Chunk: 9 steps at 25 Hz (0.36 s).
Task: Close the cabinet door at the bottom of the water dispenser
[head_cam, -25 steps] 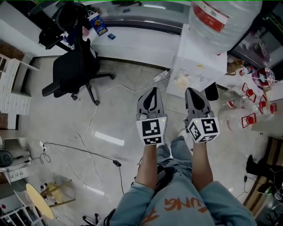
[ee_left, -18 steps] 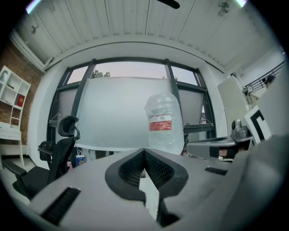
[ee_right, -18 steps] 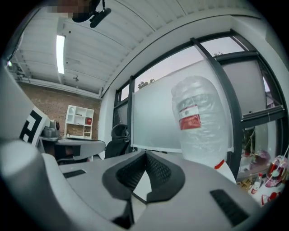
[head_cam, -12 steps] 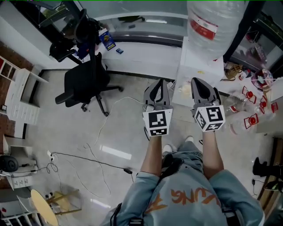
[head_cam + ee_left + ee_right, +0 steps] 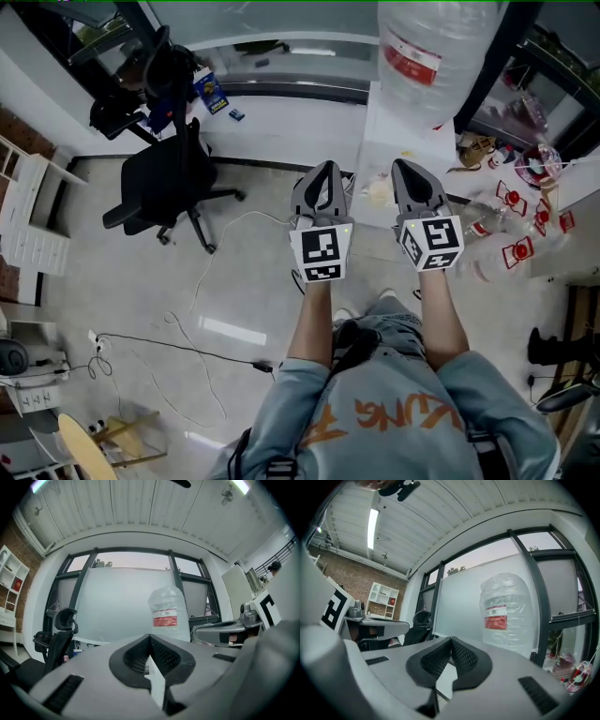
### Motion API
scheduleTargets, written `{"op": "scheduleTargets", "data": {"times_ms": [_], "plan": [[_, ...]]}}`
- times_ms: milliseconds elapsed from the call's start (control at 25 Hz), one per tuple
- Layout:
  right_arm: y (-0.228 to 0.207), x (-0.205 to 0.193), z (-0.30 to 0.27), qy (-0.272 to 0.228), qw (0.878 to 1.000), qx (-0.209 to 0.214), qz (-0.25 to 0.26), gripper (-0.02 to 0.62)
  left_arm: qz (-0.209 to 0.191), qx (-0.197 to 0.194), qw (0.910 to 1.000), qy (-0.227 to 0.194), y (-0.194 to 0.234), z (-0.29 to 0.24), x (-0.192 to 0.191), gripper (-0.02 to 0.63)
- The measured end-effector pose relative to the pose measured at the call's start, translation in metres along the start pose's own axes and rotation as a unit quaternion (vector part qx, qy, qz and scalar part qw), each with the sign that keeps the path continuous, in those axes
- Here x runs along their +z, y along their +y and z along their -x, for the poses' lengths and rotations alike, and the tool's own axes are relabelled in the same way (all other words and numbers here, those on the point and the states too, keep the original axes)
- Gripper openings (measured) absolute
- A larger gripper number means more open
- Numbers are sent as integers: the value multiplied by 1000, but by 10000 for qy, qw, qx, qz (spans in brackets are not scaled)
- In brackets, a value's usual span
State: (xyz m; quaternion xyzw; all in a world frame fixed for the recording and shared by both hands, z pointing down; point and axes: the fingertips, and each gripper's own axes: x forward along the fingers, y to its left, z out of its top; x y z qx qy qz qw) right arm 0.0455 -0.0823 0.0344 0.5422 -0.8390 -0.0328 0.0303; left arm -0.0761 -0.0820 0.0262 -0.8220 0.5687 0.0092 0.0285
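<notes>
The white box-shaped water dispenser (image 5: 403,141), topped by a clear plastic bottle with a red label (image 5: 427,47), stands just ahead of 2 grippers. Its bottom cabinet door is hidden from above. A black office chair (image 5: 169,183) stands well left. The grey left hand-held gripper (image 5: 324,173) and right hand-held gripper (image 5: 407,171) have jaws pressed together, holding nothing.

Blk office chair (image 5: 169,183) sat well left of left gripper (image 5: 323,170); red-capped bottles (image 5: 511,253) lay right of right gripper (image 5: 406,168).
</notes>
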Motion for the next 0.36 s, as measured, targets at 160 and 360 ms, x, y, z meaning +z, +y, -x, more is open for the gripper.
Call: {"op": "scheduleTargets", "data": {"times_ms": [160, 360], "plan": [[-2, 2, 0, 3, 10000, -26, 70, 29, 26, -48, 10000, -24, -1, -2, 1, 8], [-1, 3, -1, -1, 9999, -12, 101, 29, 31, -74, 10000, 1, 1, -4, -1, 8]]}}
